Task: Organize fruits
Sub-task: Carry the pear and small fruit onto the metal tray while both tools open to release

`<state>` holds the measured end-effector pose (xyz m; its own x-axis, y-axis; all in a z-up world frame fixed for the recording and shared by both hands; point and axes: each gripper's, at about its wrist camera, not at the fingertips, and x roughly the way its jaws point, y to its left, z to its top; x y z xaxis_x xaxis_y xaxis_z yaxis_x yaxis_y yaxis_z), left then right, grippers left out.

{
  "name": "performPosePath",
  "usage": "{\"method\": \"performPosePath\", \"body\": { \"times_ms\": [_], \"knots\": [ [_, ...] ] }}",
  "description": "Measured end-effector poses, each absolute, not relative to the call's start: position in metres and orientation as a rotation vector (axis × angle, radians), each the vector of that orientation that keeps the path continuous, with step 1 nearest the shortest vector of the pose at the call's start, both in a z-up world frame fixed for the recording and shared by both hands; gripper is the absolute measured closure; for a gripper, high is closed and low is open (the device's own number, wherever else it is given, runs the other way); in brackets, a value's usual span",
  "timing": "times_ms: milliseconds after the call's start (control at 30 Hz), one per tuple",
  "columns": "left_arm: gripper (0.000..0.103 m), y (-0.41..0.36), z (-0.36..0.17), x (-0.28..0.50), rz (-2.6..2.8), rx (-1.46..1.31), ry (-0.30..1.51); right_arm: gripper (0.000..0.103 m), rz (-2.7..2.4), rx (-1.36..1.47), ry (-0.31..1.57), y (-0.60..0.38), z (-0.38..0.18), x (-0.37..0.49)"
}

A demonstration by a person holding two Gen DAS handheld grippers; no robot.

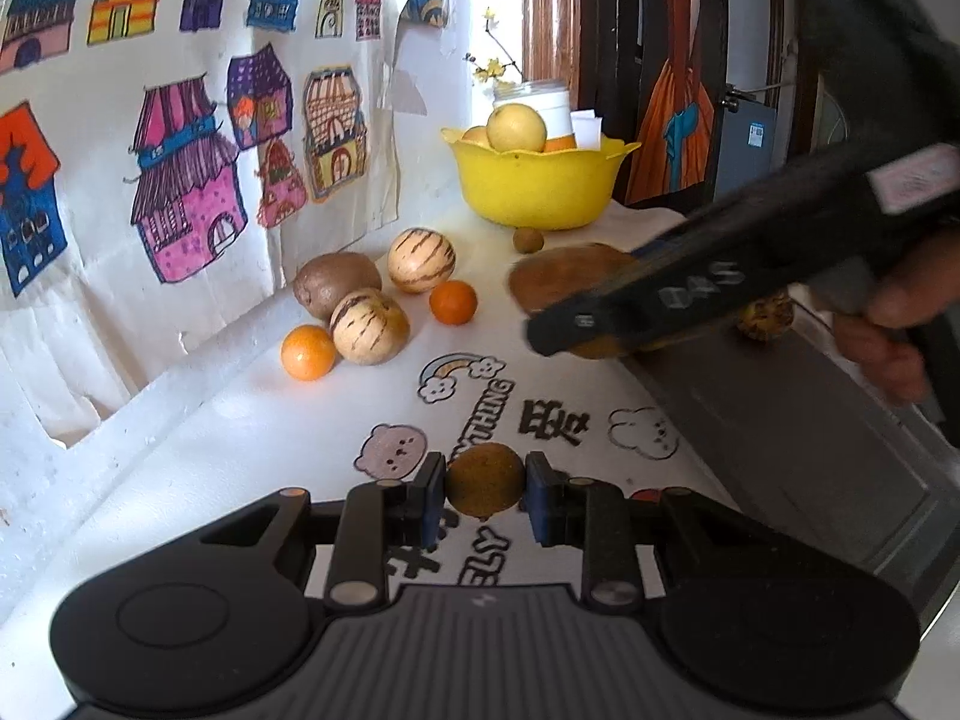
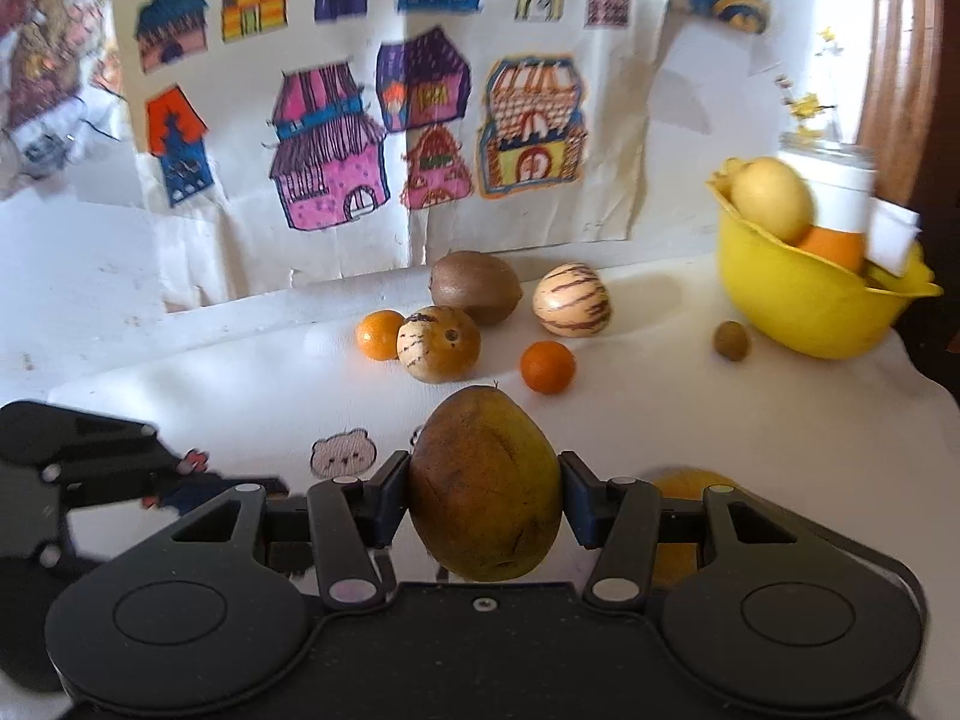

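Observation:
My left gripper [image 1: 485, 483] is shut on a small round brown fruit [image 1: 483, 480], held just above the white table. My right gripper [image 2: 485, 495] is shut on a large brownish-green mango [image 2: 485, 483]; it shows in the left wrist view as a dark tool [image 1: 690, 294] crossing over the mango [image 1: 570, 282]. A yellow bowl [image 1: 534, 186] [image 2: 798, 294] at the back right holds a pale yellow fruit [image 1: 516, 127] and an orange. Loose near the wall lie a kiwi [image 2: 474, 285], two striped melons [image 2: 572, 300] [image 2: 438, 343], two small oranges [image 2: 547, 366] [image 2: 379, 334] and a small brown fruit [image 2: 731, 341].
A sheet of house drawings [image 2: 372, 120] hangs on the wall behind the fruit. A white jar [image 1: 537, 102] stands behind the bowl. The table's right edge [image 1: 690, 408] drops to a grey floor. Another yellowish fruit [image 2: 684, 486] lies under my right gripper.

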<state>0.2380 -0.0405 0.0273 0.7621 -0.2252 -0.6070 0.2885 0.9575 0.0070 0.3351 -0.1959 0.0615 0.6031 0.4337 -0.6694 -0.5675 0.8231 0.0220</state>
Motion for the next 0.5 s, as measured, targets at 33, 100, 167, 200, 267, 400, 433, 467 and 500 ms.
{"method": "performPosePath", "body": {
  "times_ms": [33, 100, 167, 200, 267, 400, 433, 467, 500],
  "knots": [
    [0.072, -0.043, 0.029, 0.237, -0.282, 0.100, 0.645, 0.049, 0.578, -0.196, 0.710, -0.204, 0.065, 0.328],
    [0.072, -0.051, 0.034, 0.235, -0.291, 0.097, 0.642, 0.049, 0.564, -0.186, 0.700, -0.218, 0.071, 0.318],
    [0.072, -0.059, 0.037, 0.234, -0.300, 0.099, 0.636, 0.049, 0.549, -0.177, 0.693, -0.234, 0.076, 0.307],
    [0.072, -0.063, 0.039, 0.233, -0.306, 0.100, 0.633, 0.049, 0.541, -0.173, 0.690, -0.242, 0.078, 0.302],
    [0.072, -0.073, 0.041, 0.232, -0.317, 0.099, 0.630, 0.049, 0.520, -0.167, 0.682, -0.259, 0.081, 0.293],
    [0.072, -0.094, 0.041, 0.232, -0.340, 0.087, 0.631, 0.049, 0.478, -0.148, 0.681, -0.291, 0.078, 0.278],
    [0.072, -0.100, 0.040, 0.233, -0.347, 0.084, 0.632, 0.049, 0.467, -0.145, 0.684, -0.298, 0.076, 0.274],
    [0.072, -0.105, 0.040, 0.233, -0.354, 0.084, 0.632, 0.049, 0.455, -0.141, 0.687, -0.306, 0.074, 0.271],
    [0.072, -0.111, 0.039, 0.234, -0.360, 0.086, 0.633, 0.049, 0.444, -0.137, 0.690, -0.313, 0.071, 0.269]
  ]
}}
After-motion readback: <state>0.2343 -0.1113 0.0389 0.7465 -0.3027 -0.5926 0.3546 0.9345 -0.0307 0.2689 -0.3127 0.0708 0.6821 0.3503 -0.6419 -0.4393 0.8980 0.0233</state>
